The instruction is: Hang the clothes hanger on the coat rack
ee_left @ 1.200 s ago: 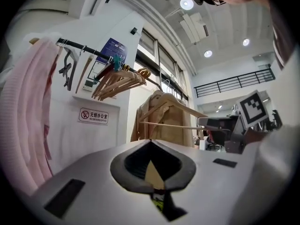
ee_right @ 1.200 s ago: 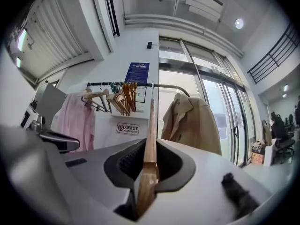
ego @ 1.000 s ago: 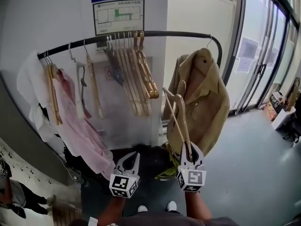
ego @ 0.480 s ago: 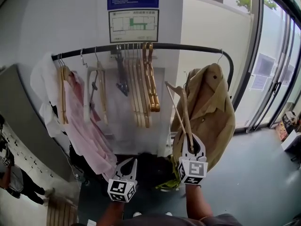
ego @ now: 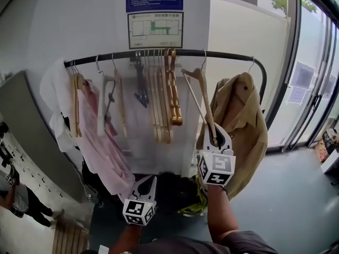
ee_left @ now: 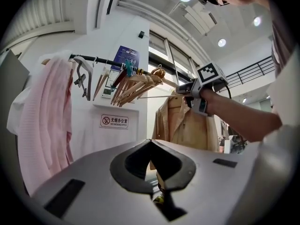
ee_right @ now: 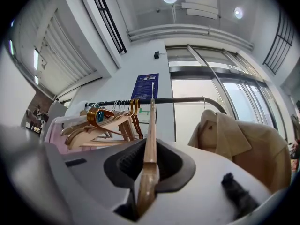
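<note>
left gripper [ego: 150,183]: low, jaws together, empty | coat rack [ego: 122,55]: rail carries wooden hangers [ego: 161,97] | clothes hanger [ego: 203,97]: wooden arm clamped in right gripper [ego: 217,130], hook up at the rail, between those hangers and tan jacket [ego: 243,115]

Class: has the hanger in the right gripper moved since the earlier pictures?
Yes: the hanger rose, from well below the rail up to it.
</note>
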